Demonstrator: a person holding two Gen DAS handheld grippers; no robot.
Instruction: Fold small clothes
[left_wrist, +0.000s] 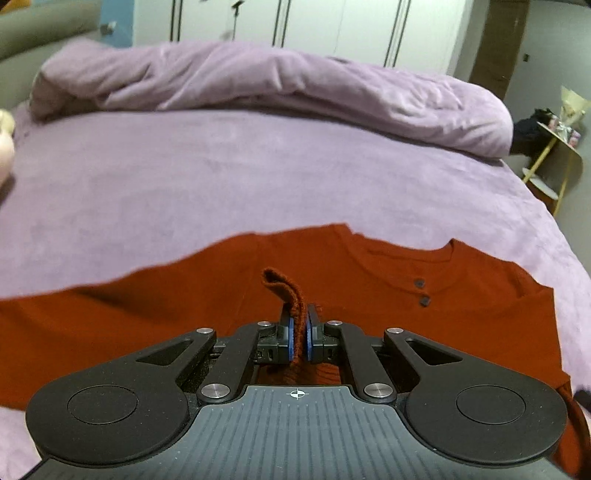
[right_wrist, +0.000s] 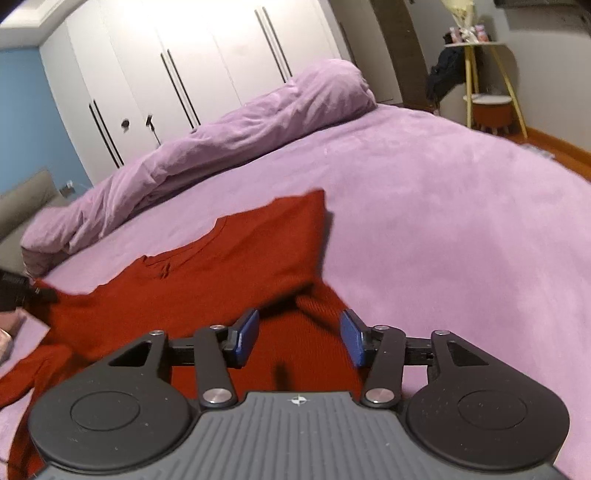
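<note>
A rust-red button-neck shirt (left_wrist: 369, 280) lies spread on the purple bed (left_wrist: 221, 177). My left gripper (left_wrist: 300, 332) is shut on a strip of the shirt's fabric, which sticks up between the blue pads (left_wrist: 291, 338). In the right wrist view the same shirt (right_wrist: 221, 266) lies with one sleeve folded across. My right gripper (right_wrist: 299, 334) is open and empty, just above the shirt's right part. The left gripper's tip (right_wrist: 14, 291) shows at the far left edge.
A rolled purple duvet (left_wrist: 277, 85) lies along the far side of the bed. White wardrobes (right_wrist: 166, 66) stand behind it. A small yellow-legged side table (right_wrist: 480, 74) with items stands beyond the bed's right corner.
</note>
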